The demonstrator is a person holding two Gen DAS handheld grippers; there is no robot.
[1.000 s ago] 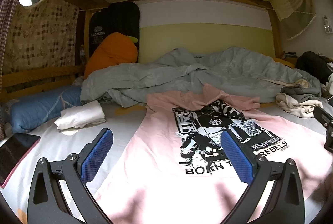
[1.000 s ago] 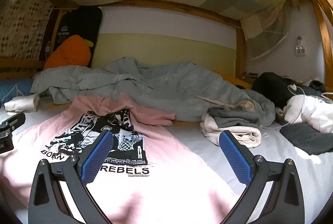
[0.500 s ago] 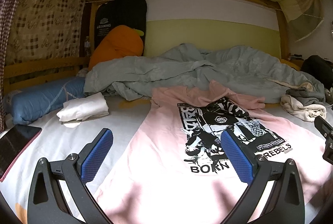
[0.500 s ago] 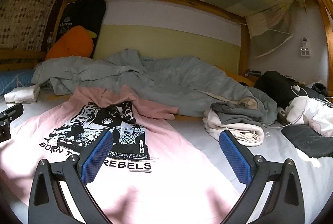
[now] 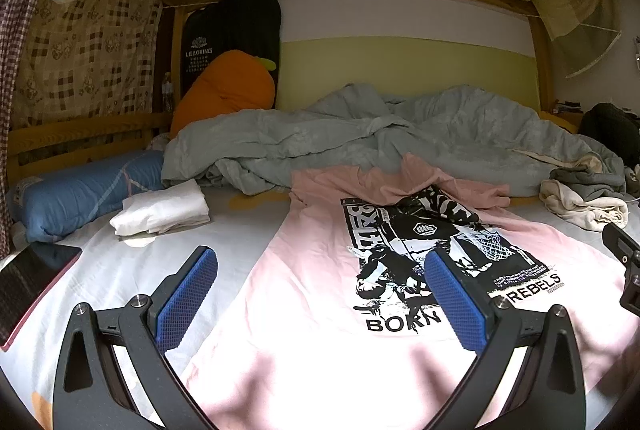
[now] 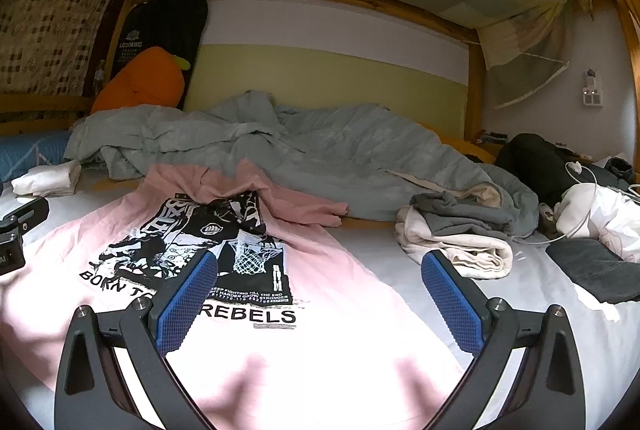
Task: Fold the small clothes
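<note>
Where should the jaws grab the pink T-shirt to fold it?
Probably at the two side edges of the pink T-shirt. It lies flat, print up, so each edge is a thin lip to pinch: left gripper from the left, right gripper from the right. The far end is already rumpled.

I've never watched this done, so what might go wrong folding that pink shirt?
The pink shirt is bunched at its far end against the grey duvet, so a grab there might catch the duvet too. The wide-open left gripper and right gripper may pinch the white sheet beneath.
</note>
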